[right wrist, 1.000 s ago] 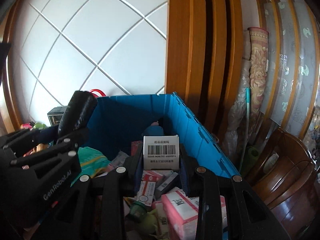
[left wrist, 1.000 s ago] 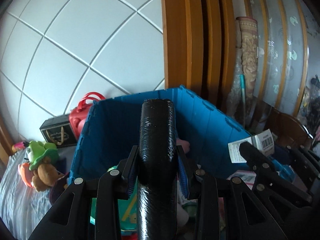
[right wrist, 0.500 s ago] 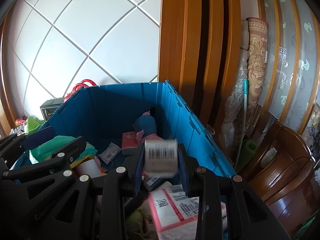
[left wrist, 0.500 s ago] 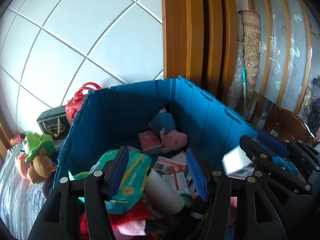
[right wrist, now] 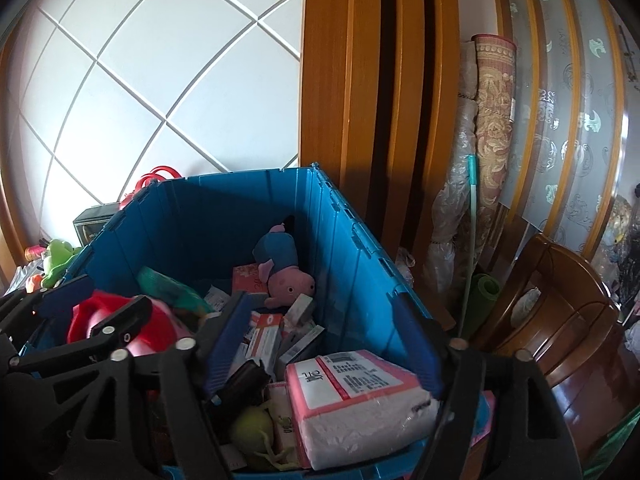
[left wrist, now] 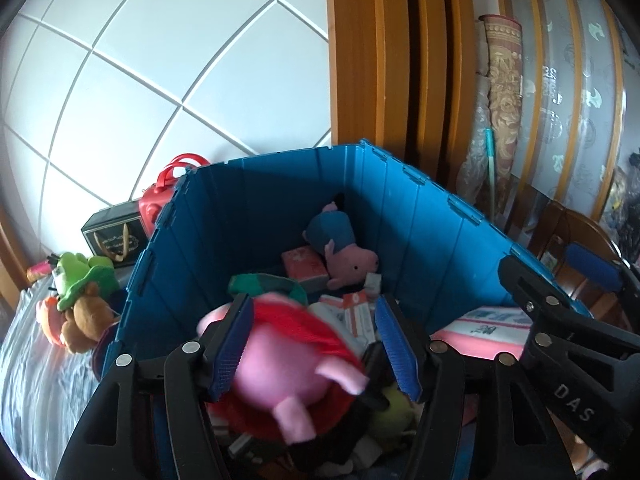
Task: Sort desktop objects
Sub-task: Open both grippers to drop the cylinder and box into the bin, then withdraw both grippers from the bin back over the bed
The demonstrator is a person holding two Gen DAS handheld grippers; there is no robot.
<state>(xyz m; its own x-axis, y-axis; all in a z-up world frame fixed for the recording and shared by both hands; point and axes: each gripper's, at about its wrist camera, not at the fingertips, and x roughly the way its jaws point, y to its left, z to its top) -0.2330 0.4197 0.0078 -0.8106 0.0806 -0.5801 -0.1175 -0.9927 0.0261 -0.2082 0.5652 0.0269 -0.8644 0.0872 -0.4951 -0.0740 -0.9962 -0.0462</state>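
Observation:
A blue plastic crate (left wrist: 440,240) (right wrist: 360,248) is filled with toys and small boxes. My left gripper (left wrist: 316,344) is open above it, over a pink plush pig in a red dress (left wrist: 288,356), which also shows in the right wrist view (right wrist: 120,320). My right gripper (right wrist: 324,340) is open above the crate, over a pink-and-white tissue pack (right wrist: 352,396) and small red-and-white boxes (right wrist: 264,336). A second pink pig plush in blue (left wrist: 340,248) (right wrist: 284,268) lies at the crate's back. The right gripper's black body (left wrist: 560,340) shows at the right of the left wrist view.
A green-hatted plush (left wrist: 76,300), a black box (left wrist: 112,236) and a red bag (left wrist: 168,192) lie left of the crate. A wooden door frame (right wrist: 360,80), rolled mats (right wrist: 492,120) and a wooden chair (right wrist: 560,312) stand to the right. A white tiled wall is behind.
My left gripper let go of a black cylinder and my right let go of a white barcoded box; both dropped into the crate. Both grippers opened wide.

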